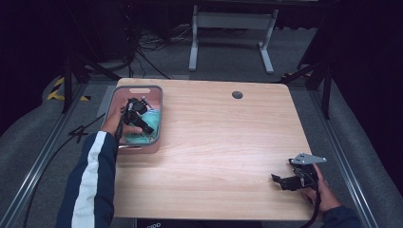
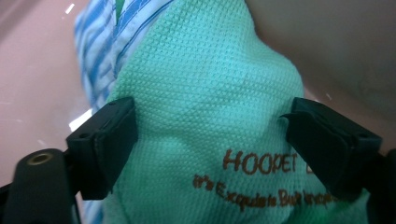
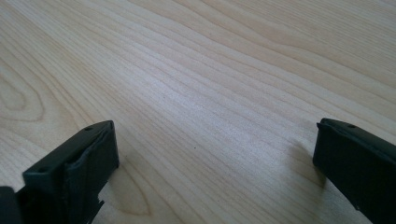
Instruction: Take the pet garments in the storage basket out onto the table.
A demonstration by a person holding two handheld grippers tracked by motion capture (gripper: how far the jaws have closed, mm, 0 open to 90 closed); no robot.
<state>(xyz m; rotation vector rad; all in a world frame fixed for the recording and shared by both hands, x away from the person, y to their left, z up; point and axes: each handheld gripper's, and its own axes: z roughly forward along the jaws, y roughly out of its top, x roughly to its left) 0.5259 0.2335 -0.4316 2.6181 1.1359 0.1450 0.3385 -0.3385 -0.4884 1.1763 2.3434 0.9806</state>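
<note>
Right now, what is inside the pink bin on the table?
Inside the pink bin lies a green cloth with brown lettering, and a blue-striped cloth beside and partly under it. The left gripper hangs over them. Anything below the cloths is covered.

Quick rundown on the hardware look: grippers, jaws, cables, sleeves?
Both grippers are black. The left gripper has blocky black jaws with small screw holes. The right gripper carries a grey three-cornered plate on top and trails a black cable. The left sleeve is dark navy with a broad white stripe.
</note>
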